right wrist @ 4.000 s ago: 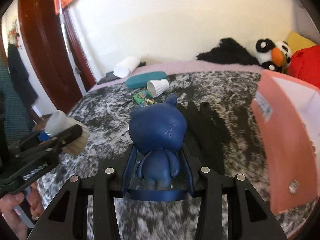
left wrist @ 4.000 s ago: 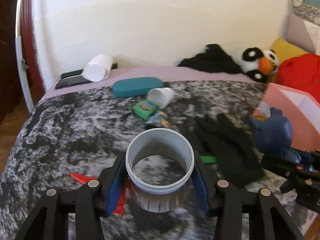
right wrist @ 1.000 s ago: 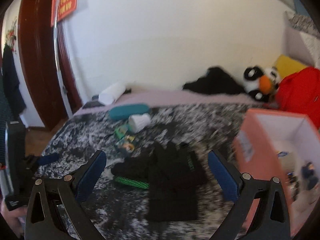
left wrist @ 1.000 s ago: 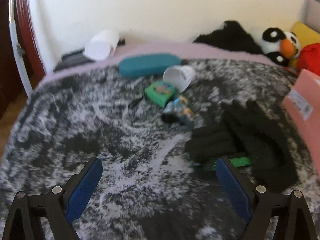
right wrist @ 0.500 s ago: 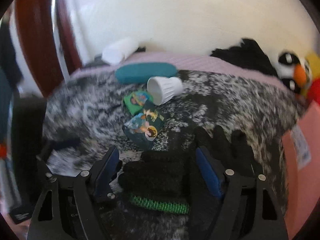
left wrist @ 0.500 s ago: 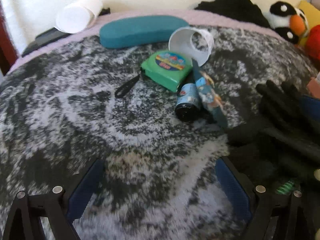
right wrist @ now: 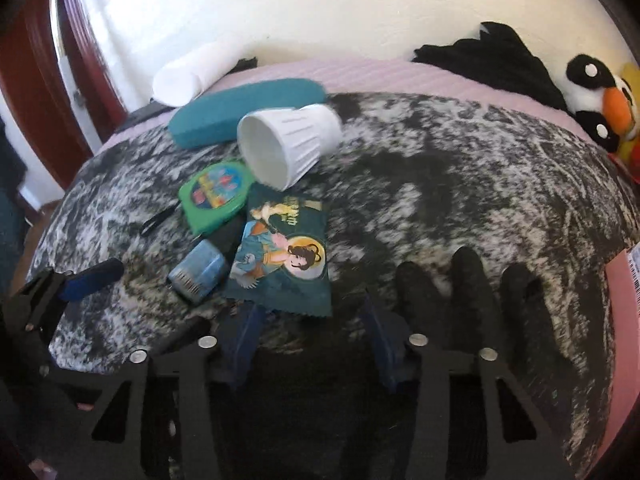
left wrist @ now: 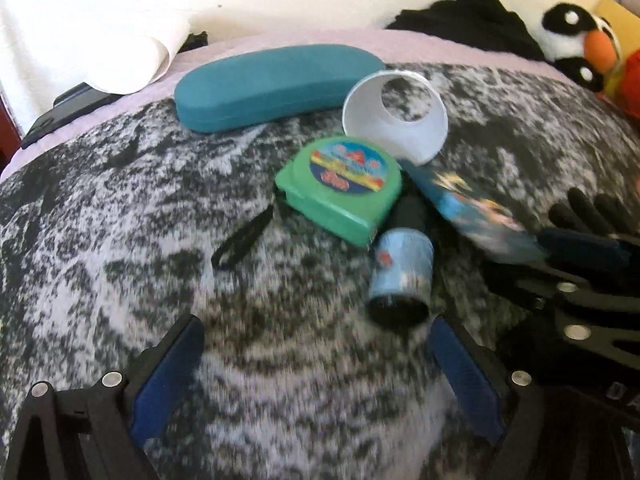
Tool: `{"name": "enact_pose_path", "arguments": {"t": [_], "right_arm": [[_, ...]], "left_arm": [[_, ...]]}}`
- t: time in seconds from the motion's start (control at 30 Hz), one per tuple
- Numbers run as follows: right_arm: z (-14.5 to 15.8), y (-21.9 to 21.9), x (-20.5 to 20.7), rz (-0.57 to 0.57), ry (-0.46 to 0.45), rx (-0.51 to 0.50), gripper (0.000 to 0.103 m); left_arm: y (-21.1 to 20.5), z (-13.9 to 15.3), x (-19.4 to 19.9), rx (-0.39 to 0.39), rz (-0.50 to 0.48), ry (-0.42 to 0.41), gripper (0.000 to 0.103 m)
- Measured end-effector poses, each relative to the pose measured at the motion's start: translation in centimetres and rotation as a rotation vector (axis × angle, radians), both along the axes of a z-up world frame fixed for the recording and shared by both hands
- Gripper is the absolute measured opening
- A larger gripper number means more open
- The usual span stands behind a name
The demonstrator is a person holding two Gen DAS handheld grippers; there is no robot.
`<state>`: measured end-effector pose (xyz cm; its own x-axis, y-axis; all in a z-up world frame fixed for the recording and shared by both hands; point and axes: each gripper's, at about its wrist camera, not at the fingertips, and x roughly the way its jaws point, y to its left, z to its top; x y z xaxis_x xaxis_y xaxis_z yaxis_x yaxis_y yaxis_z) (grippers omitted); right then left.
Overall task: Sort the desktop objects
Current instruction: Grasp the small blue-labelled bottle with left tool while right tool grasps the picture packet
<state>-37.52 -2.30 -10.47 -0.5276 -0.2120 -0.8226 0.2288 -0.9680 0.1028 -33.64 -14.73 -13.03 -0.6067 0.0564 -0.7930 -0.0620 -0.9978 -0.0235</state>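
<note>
Since half a second ago I have brought both grippers lower: left gripper (left wrist: 316,356) jaws wide, empty, just short of the blue bottle (left wrist: 400,276); right gripper (right wrist: 312,344) half-closed around the black glove (right wrist: 460,304), grip uncertain. Tape measure (left wrist: 340,192), cup (left wrist: 396,116), sachet (right wrist: 284,252) clustered beyond.

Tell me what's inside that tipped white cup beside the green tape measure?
The white cup lies on its side, mouth toward the cameras. What shows of its inside is bare white wall; the deepest part is shadowed and blurred, so something small there could be missed.
</note>
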Motion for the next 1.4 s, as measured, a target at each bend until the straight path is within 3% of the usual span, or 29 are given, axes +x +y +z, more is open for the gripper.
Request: {"name": "enact_pose_path", "arguments": {"t": [0.1, 0.17, 0.23, 0.37, 0.4, 0.43, 0.47, 0.57, 0.63, 0.73, 0.93, 1.07, 1.2, 1.27, 1.3, 1.33, 1.37, 1.4], "right_arm": [[0.2, 0.6, -0.8, 0.002, 0.001, -0.024, 0.048], [0.2, 0.8, -1.4, 0.007, 0.0, -0.035, 0.048], [0.0, 0.5, -2.1, 0.03, -0.001, -0.048, 0.048], [-0.3, -0.8, -2.8, 0.077, 0.029, -0.032, 0.049], [-0.3, -1.2, -2.8, 0.084, 0.039, -0.023, 0.044], [-0.4, -1.5, -2.9, 0.091, 0.048, -0.016, 0.034], [-0.3, -1.4, -2.9, 0.089, 0.047, -0.026, 0.01], [-0.2, -0.9, -2.7, 0.077, 0.037, -0.063, 0.009], [-0.2, -0.2, -2.6, 0.062, 0.024, -0.087, 0.009], [-0.3, 1.0, -2.6, 0.042, 0.001, -0.118, 0.009], [-0.7, 2.6, -2.9, 0.037, -0.029, -0.192, 0.009], [-0.9, 2.5, -3.1, 0.039, -0.028, -0.193, 0.009], [-1.1, 2.6, -3.3, 0.041, -0.027, -0.2, 0.009], [-1.2, 2.7, -3.2, 0.042, -0.026, -0.206, 0.009], [-1.1, 2.9, -3.2, 0.035, -0.022, -0.221, 0.009], [-1.2, 3.2, -3.2, 0.027, -0.025, -0.233, 0.009], [-1.2, 3.4, -3.2, 0.022, -0.024, -0.24, 0.009], [-1.1, 3.5, -3.2, 0.02, -0.021, -0.242, 0.008]], "left_arm": [[0.1, 0.1, -0.5, 0.005, 0.01, 0.015, 0.081], [0.1, 0.1, -0.8, 0.011, 0.014, 0.025, 0.061], [0.2, 0.4, -0.8, 0.024, 0.006, 0.033, 0.018], [0.0, 0.4, -0.9, 0.074, -0.002, 0.028, 0.016], [-0.3, 0.4, -0.9, 0.104, -0.005, 0.029, 0.014], [-0.7, 0.5, -0.8, 0.136, -0.01, 0.029, 0.008], [-1.1, 0.5, -0.8, 0.174, -0.02, 0.03, 0.006], [-1.4, 0.8, -0.6, 0.245, -0.074, 0.035, 0.007], [-1.0, 0.4, -0.7, 0.258, -0.116, 0.013, 0.035], [0.3, 0.3, -0.6, 0.248, -0.175, 0.028, 0.056], [1.5, 0.4, -1.6, 0.176, -0.198, 0.031, 0.057], [1.3, 0.5, -1.8, 0.034, -0.174, 0.04, 0.057], [2.7, 0.1, -3.3, 0.041, -0.248, 0.035, 0.069], [3.8, 0.1, -4.2, 0.03, -0.278, 0.033, 0.068], [4.4, 0.1, -4.4, 0.002, -0.288, 0.042, 0.056], [4.8, 0.2, -4.4, -0.015, -0.298, 0.046, 0.035], [5.2, 0.3, -4.2, -0.027, -0.307, 0.05, 0.033], [5.4, 0.5, -3.7, -0.026, -0.315, 0.055, 0.024]]}}
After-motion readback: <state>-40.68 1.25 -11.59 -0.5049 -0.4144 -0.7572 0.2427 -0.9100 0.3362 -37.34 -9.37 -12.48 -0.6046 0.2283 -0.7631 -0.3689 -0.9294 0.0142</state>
